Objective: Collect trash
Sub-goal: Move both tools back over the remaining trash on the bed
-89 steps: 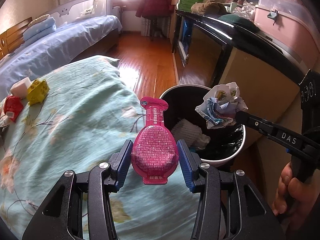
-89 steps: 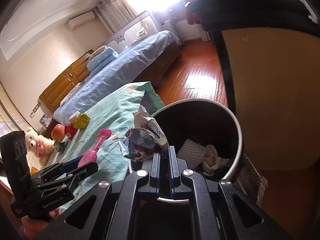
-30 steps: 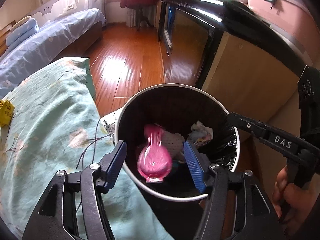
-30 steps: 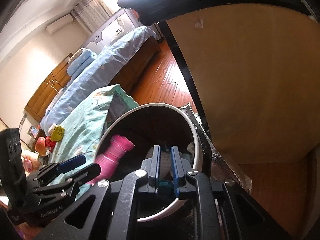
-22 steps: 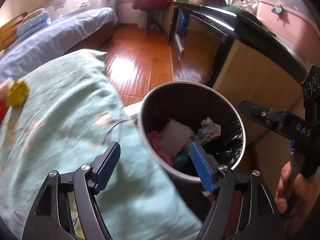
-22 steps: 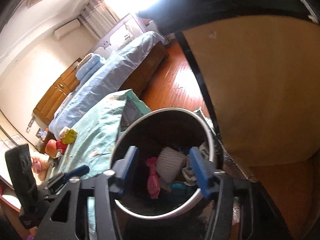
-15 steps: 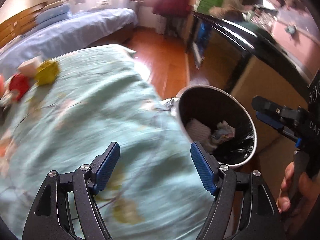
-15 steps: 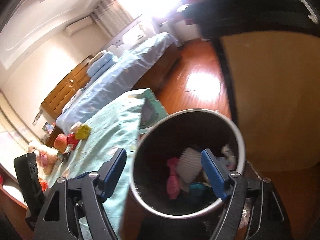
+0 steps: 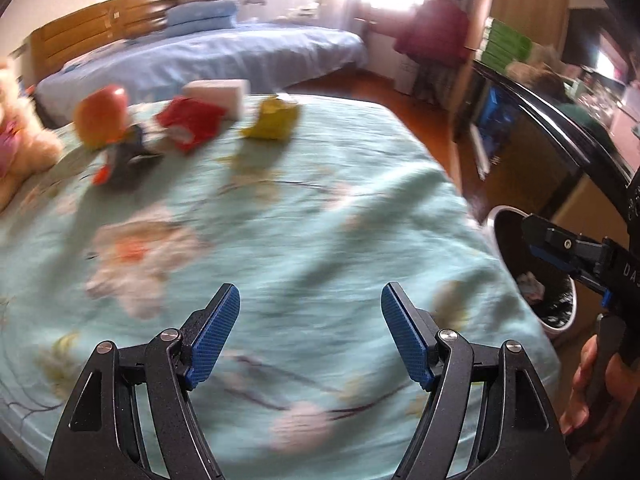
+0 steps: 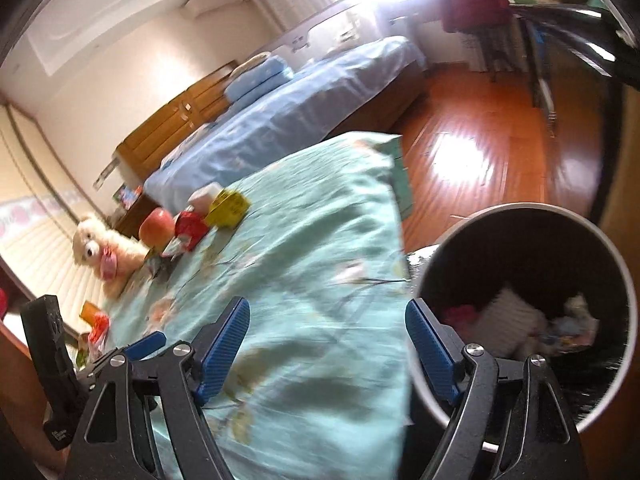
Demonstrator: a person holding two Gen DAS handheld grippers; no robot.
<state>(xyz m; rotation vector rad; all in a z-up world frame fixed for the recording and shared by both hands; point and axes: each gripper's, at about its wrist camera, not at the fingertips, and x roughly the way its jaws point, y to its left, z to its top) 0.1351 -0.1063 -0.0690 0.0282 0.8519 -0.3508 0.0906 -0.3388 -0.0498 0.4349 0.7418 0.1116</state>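
Both claws spread apart, nothing between them: left gripper over the quilt, trash bin just right of the right gripper (yellow wrapper far ahead).

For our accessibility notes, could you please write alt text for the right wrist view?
The right gripper hangs open and empty over a teal floral bedspread, beside a round trash bin holding pink, white and crumpled litter. Further off on the bed lie a yellow wrapper, a red packet and an apple.
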